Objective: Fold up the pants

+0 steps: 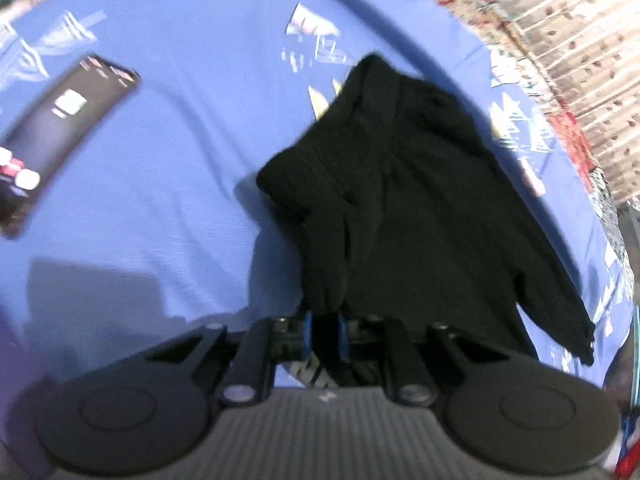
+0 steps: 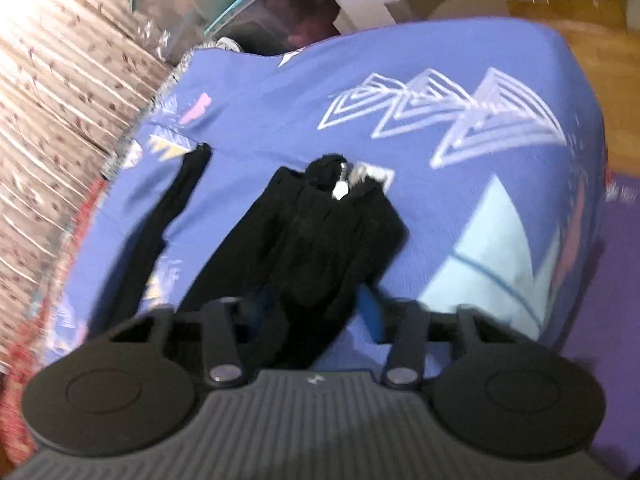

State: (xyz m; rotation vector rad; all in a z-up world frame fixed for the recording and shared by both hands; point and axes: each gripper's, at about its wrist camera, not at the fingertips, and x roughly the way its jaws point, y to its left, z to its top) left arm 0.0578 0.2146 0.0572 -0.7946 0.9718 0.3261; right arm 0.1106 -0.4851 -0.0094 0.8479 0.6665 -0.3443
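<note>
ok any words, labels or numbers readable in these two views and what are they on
None can be read.
dark box: pale label patches, too blurred to read.
black pants: a small white tag, nothing legible on it.
blue bedsheet: only printed triangle shapes, no text.

Black pants (image 1: 404,200), bunched, draped on blue bedsheet (image 1: 180,160), edges lifted
</note>
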